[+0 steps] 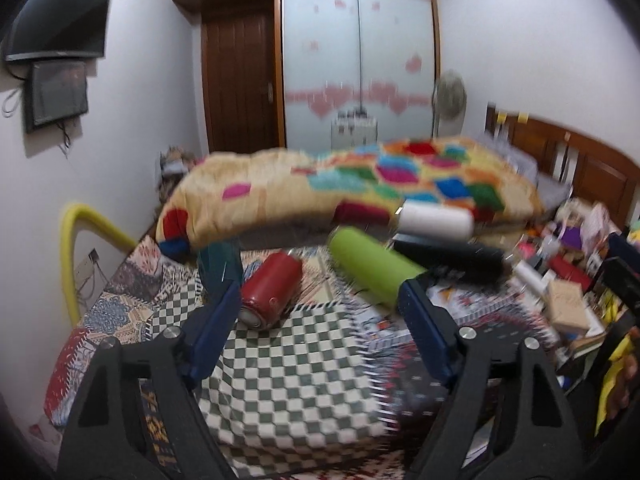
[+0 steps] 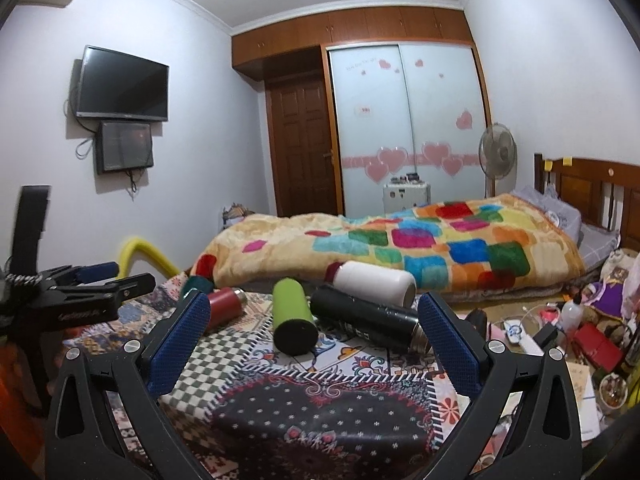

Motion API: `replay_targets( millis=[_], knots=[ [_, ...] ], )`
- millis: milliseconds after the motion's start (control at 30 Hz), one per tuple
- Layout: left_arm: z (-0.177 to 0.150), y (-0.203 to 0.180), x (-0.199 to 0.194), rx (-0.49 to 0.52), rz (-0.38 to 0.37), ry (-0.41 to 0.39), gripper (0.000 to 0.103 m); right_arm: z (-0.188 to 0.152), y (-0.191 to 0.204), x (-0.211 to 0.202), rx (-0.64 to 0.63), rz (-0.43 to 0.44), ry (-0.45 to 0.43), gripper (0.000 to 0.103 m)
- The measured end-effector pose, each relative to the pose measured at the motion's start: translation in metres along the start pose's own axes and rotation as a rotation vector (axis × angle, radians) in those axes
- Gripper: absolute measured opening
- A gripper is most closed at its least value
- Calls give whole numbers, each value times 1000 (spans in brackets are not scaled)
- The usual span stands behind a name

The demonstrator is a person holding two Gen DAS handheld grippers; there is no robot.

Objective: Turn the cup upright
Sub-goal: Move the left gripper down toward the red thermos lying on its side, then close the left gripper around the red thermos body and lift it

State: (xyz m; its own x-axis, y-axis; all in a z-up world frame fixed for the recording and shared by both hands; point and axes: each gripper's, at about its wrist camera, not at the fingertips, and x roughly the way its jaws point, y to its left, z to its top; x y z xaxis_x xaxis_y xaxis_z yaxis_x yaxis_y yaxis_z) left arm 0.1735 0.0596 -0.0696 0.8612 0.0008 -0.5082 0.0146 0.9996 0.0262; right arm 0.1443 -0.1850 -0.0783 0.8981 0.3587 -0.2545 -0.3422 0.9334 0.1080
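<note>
Several cups lie on their sides on the patterned bedspread (image 2: pixel 320 412). A red cup (image 1: pixel 272 288) lies just past my left gripper's left fingertip. A lime green cup (image 1: pixel 374 270) lies beside it, then a black flask (image 1: pixel 452 258) and a white bottle (image 1: pixel 436 220). In the right wrist view the red cup (image 2: pixel 224 306), green cup (image 2: pixel 292 318), black flask (image 2: pixel 366 318) and white bottle (image 2: pixel 374 282) lie ahead. My left gripper (image 1: pixel 318 300) is open and empty. My right gripper (image 2: pixel 314 312) is open and empty. The left gripper (image 2: pixel 76 292) also shows at the left.
A colourful folded blanket (image 2: pixel 400 244) lies behind the cups. A teal cup (image 1: pixel 218 264) stands by the red one. Clutter of boxes and bottles (image 2: pixel 580 332) fills the right side. A yellow rail (image 1: pixel 76 248) stands at the left bed edge.
</note>
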Motion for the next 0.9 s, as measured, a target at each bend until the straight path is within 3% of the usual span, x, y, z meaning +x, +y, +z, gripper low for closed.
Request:
replay_targets(
  millis=[167,300,433,500,700,900],
  knots=[
    [11,17,72,67,-26,148,75,-10,-11,28,22,-5,59,103],
    [17,32,133,111,-47,282,65,-18,-16,48,31,-7,104,103],
    [18,43,176,128,-51,373,62,-24,-19,64,29,-4,138,103],
    [16,48,193,122,-72,418,62,-26,-20,72,30,0,149,103],
    [9,53,217,169,-43,506,62,-29,-19,89,26,16,167,103],
    [10,53,229,204,-48,535,63,-35,-16,102,20,27,187,103]
  ],
)
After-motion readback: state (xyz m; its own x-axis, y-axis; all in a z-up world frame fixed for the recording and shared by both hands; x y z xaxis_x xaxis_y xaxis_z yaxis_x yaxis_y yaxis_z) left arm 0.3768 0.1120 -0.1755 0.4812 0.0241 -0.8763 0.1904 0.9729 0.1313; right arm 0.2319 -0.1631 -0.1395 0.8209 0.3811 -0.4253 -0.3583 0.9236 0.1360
